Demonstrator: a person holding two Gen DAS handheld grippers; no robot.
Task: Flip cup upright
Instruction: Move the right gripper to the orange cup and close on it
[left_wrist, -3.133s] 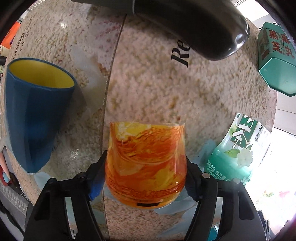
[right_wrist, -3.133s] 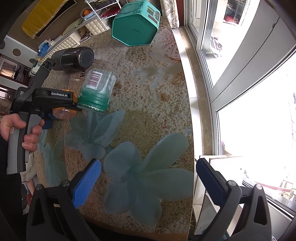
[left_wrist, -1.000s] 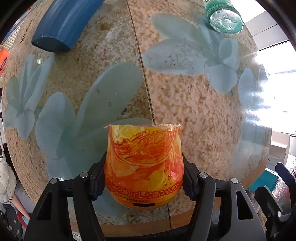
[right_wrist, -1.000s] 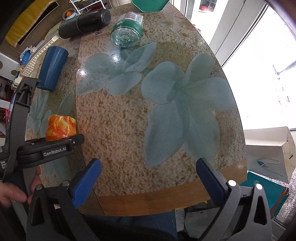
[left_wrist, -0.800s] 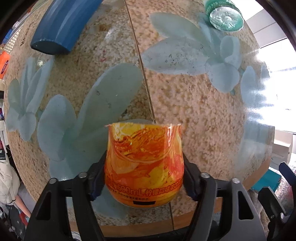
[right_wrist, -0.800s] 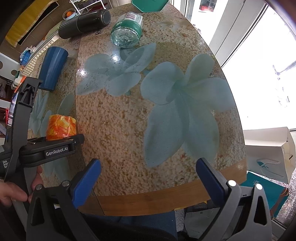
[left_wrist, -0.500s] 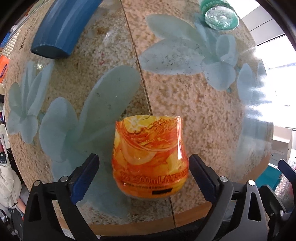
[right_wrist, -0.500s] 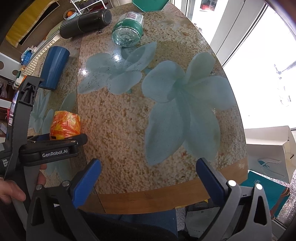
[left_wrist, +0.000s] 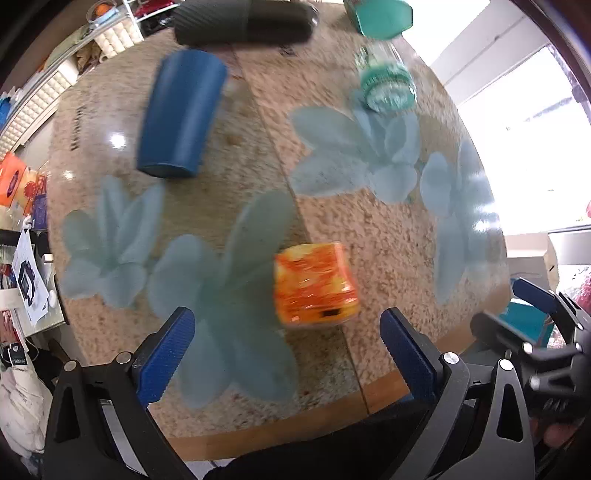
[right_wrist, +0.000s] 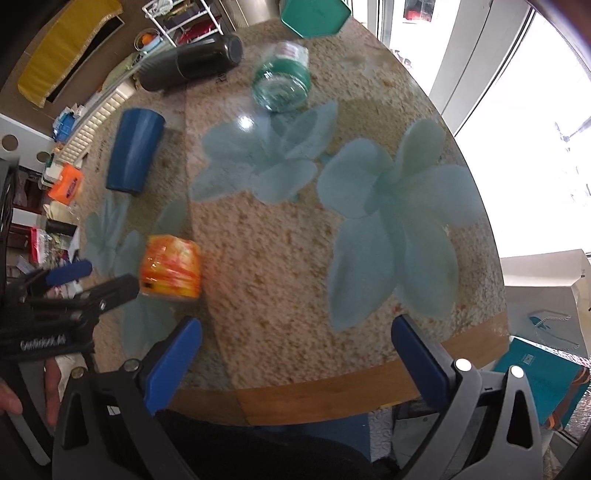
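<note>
The orange cup stands on the stone table with pale flower prints, near its front edge; it also shows in the right wrist view. My left gripper is open and empty, pulled back a little behind the cup. It shows at the left of the right wrist view, apart from the cup. My right gripper is open and empty above the table's front edge, right of the cup.
A blue cup lies on its side at the back left. A dark cylinder, a green-labelled bottle and a teal box lie at the back. The table's wooden rim runs along the front.
My left gripper has opened, let go of the orange cup and drawn back and up from it. The cup now stands free on the table. The right gripper has barely moved.
</note>
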